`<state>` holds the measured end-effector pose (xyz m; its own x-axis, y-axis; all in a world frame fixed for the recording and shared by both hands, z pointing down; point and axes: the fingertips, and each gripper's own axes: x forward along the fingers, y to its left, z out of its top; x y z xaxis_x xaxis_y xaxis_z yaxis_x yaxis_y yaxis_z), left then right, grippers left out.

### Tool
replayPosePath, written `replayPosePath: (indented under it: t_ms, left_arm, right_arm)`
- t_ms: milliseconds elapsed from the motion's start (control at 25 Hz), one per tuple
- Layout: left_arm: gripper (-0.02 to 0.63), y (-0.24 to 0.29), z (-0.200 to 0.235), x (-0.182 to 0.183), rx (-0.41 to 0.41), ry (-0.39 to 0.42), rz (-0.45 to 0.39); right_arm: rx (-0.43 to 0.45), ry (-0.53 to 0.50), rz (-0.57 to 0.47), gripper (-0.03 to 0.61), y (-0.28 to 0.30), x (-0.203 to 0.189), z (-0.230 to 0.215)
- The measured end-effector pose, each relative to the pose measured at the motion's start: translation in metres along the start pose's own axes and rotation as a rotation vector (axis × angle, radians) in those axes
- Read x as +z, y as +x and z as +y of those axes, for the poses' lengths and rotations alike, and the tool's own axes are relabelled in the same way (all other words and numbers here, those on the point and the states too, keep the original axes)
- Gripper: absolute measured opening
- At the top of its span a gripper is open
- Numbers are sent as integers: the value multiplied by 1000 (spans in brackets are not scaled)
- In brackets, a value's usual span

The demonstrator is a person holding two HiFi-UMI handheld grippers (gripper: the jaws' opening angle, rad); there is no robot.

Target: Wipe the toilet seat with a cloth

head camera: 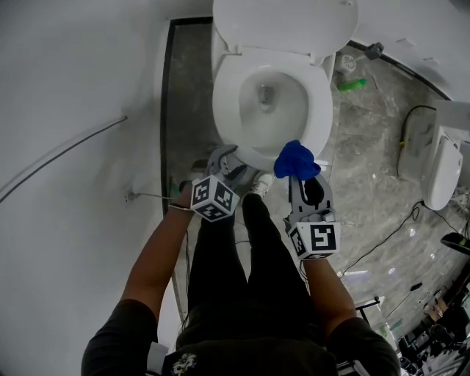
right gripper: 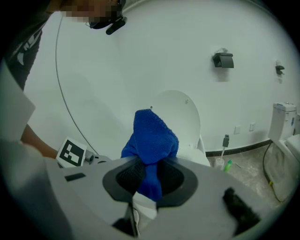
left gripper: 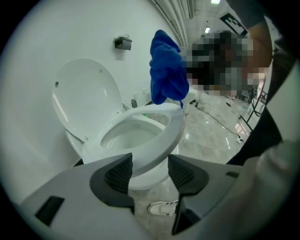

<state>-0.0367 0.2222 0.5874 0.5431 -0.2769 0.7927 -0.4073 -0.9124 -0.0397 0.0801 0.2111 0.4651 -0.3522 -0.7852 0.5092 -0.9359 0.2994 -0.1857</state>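
Observation:
A white toilet stands against the wall with its lid (head camera: pixel 286 22) raised and its seat (head camera: pixel 322 110) down over the bowl. My right gripper (head camera: pixel 299 176) is shut on a blue cloth (head camera: pixel 296 160), which hangs bunched just above the seat's front right edge. In the right gripper view the blue cloth (right gripper: pixel 152 140) is pinched between the pads, in front of the lid (right gripper: pixel 183 117). My left gripper (head camera: pixel 224 158) hovers at the seat's front left edge, open and empty. In the left gripper view the seat (left gripper: pixel 161 133) lies just beyond the left gripper (left gripper: pixel 150 161), and the cloth (left gripper: pixel 166 70) hangs above it.
A white wall (head camera: pixel 66 88) with a thin hose runs along the left. A green bottle (head camera: pixel 352 84) lies on the marble floor right of the toilet, near a second white fixture (head camera: pixel 444 169) and a cable (head camera: pixel 389 235). The person's shoe (head camera: pixel 258 183) stands before the bowl.

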Motion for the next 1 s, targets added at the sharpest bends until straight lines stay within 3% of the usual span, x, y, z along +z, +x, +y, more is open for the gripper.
replayPosePath:
  t_ms: [160,480,640,720,760,920,1000]
  left_arm:
    - [264,29,-14,-27,-95,-209,-16]
    - [207,86,-15,-71,-63,-455,52]
    - [163,102,-8,-84,50,-499,111]
    - [61,103,-2,-88,123,-505,117]
    - [54,103,0,-89,145,-505,119]
    - [21,103,7,-85,162,-536,119]
    - [12,96,17,-74,185,-570,69]
  right_arm:
    - [-2,-11,54,71,15,-38,-7]
    - [-21,-32,96,71,44,-74,-23]
    - [-12,-69,125,71,56,-85,-26]
    - [0,-86,151,71,62,-95,-26]
    - [3,-94,165,71,66,-100,-27]
    - [7,-115,211,71,79,-118,-34]
    - [-2,-106,225,71,88,-122,-39]
